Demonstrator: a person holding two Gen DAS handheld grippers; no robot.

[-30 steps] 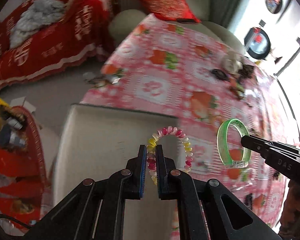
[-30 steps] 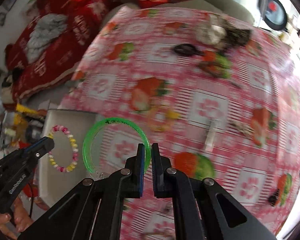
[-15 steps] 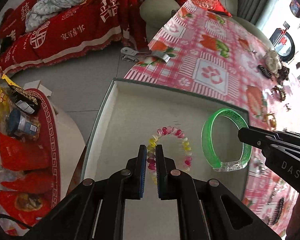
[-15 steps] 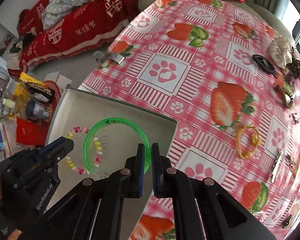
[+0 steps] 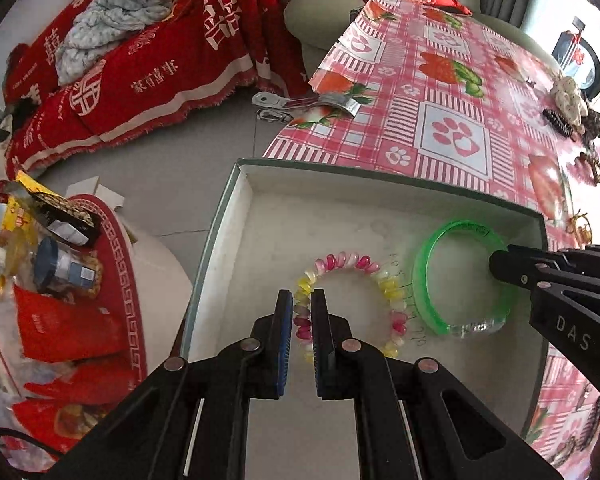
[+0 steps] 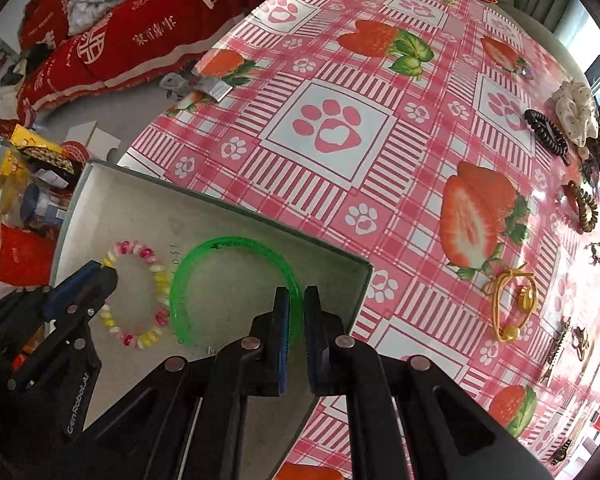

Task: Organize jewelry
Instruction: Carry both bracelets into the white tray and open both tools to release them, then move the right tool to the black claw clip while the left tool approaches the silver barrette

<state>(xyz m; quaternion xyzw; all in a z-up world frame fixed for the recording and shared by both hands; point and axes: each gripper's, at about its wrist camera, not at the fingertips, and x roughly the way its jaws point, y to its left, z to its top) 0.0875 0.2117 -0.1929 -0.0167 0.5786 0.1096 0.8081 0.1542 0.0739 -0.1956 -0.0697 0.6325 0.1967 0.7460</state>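
Lettering "DAS" marks right tool (image 5: 496, 266); "GenRobotAI" left tool (image 6: 100, 280)

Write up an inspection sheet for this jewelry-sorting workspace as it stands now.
Surface: table under a pink tablecloth printed with strawberries and paws.
Job's things: open tray at the table's near corner; beaded bracelet and green bangle side by side over its floor, both gripped.
Clutter: yellow cord bracelet, dark hair clips, brown bead bracelet and a cream scrunchie loose on the cloth; metal clip at the table edge.
Grippers: left gripper shut on the beaded bracelet; right gripper shut on the green bangle.
Cables: nothing seen.
Surroundings: red blanket with grey cloth on it; snack packets on a low round table.
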